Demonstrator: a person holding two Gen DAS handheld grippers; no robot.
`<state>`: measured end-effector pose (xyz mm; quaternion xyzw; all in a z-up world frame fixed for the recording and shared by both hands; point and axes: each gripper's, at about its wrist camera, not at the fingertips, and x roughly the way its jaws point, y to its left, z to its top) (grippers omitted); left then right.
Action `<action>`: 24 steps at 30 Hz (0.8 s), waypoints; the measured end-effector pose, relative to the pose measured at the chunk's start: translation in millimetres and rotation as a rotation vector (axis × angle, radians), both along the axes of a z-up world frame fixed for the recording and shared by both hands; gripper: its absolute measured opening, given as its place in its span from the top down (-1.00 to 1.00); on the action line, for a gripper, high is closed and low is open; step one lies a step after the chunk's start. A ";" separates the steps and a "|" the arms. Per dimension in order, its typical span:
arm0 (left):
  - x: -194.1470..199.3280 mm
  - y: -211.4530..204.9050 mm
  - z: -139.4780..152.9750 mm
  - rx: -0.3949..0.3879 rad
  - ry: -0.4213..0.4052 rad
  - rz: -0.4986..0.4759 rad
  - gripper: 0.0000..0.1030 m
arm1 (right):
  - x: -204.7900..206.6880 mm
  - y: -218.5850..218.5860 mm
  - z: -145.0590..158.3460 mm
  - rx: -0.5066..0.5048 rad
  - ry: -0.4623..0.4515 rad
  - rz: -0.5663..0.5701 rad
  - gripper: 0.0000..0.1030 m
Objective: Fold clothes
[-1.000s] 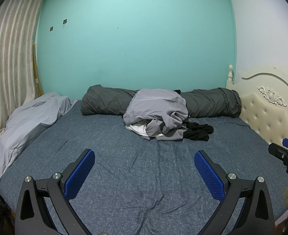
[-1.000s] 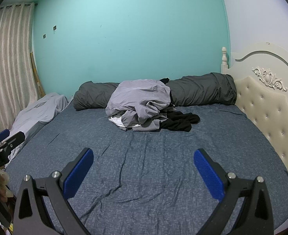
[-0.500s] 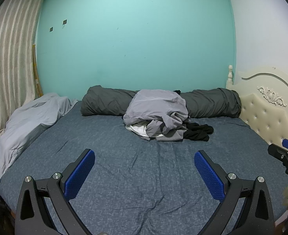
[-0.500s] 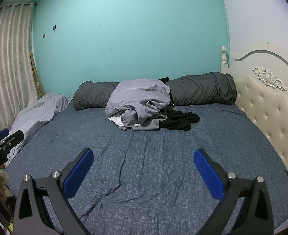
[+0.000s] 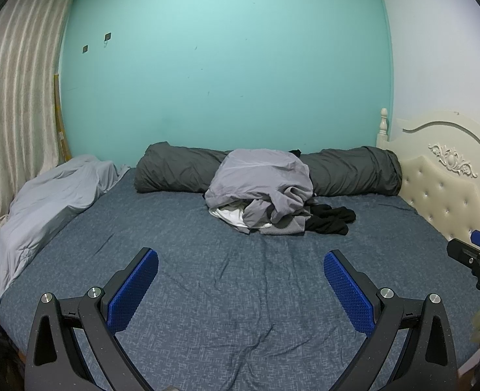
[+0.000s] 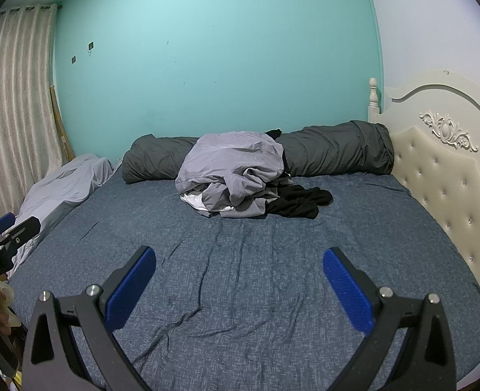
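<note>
A heap of clothes lies at the far middle of the bed: a light grey garment (image 5: 262, 176) (image 6: 233, 159) on top, white cloth (image 5: 228, 215) (image 6: 192, 199) under its left edge, a black garment (image 5: 331, 221) (image 6: 300, 202) at its right. My left gripper (image 5: 240, 259) is open over the near part of the blue-grey bedsheet (image 5: 233, 293), well short of the heap, nothing between its blue pads. My right gripper (image 6: 239, 257) is likewise open and empty over the sheet (image 6: 240, 293). Each gripper shows at the edge of the other's view.
A rolled dark grey duvet (image 5: 181, 171) (image 6: 337, 150) lies along the teal wall behind the heap. A light grey quilt (image 5: 51, 202) (image 6: 67, 185) sits at the bed's left edge by a curtain (image 5: 15, 97). A cream tufted headboard (image 5: 445, 182) (image 6: 442, 176) bounds the right side.
Both views have barely shifted; the right gripper has drifted slightly forward and the heap sits a little higher in its view. Both grippers stay open and empty.
</note>
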<state>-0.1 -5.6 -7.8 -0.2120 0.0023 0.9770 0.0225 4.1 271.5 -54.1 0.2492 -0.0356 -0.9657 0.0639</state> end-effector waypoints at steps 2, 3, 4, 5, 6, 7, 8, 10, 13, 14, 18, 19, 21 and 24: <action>-0.3 0.1 -0.1 -0.001 -0.001 0.000 -1.00 | -0.8 0.1 0.3 -0.001 -0.001 0.000 -1.00; -0.9 -0.3 -0.2 0.000 -0.002 0.000 -1.00 | -1.1 0.1 0.4 -0.003 -0.002 0.000 -1.00; -1.4 -0.7 -0.3 0.000 -0.002 0.000 -1.00 | -1.0 0.0 0.1 -0.002 -0.003 0.000 -1.00; -1.6 -0.8 -0.6 0.000 -0.003 0.001 -1.00 | -0.9 -0.2 -0.1 -0.002 -0.003 0.000 -1.00; -2.1 -1.2 -0.9 0.002 -0.005 0.002 -1.00 | -0.5 -0.1 -0.4 -0.001 -0.003 0.001 -1.00; -3.4 -1.1 -1.0 0.005 -0.007 0.003 -1.00 | -0.6 -0.1 -0.9 0.000 -0.004 0.000 -1.00; -4.2 -1.3 -1.5 0.006 -0.009 0.002 -1.00 | -0.7 0.0 -1.4 0.000 -0.005 0.000 -1.00; -5.6 -1.0 -3.1 0.003 -0.010 0.002 -1.00 | -1.0 0.1 -2.7 0.002 -0.007 0.000 -1.00; -9.2 -1.5 -6.4 0.002 -0.014 0.002 -1.00 | -2.4 0.4 -4.5 0.007 -0.010 -0.002 -1.00; -11.2 -2.1 -7.8 0.004 -0.017 0.001 -1.00 | -2.9 0.3 -5.6 0.011 -0.011 -0.003 -1.00; -21.4 -4.8 -17.4 0.018 -0.031 0.001 -1.00 | -12.4 -0.8 -13.9 0.027 -0.026 -0.011 -1.00; -25.7 -5.4 -20.9 0.026 -0.039 0.004 -1.00 | -15.3 -1.1 -16.3 0.031 -0.030 -0.013 -1.00; -37.3 -8.6 -30.8 0.043 -0.056 0.010 -1.00 | -22.5 -0.7 -22.2 0.024 -0.042 -0.010 -1.00; -56.1 -10.6 -45.9 0.055 -0.079 0.007 -1.00 | -45.0 1.5 -37.0 -0.016 -0.098 0.020 -1.00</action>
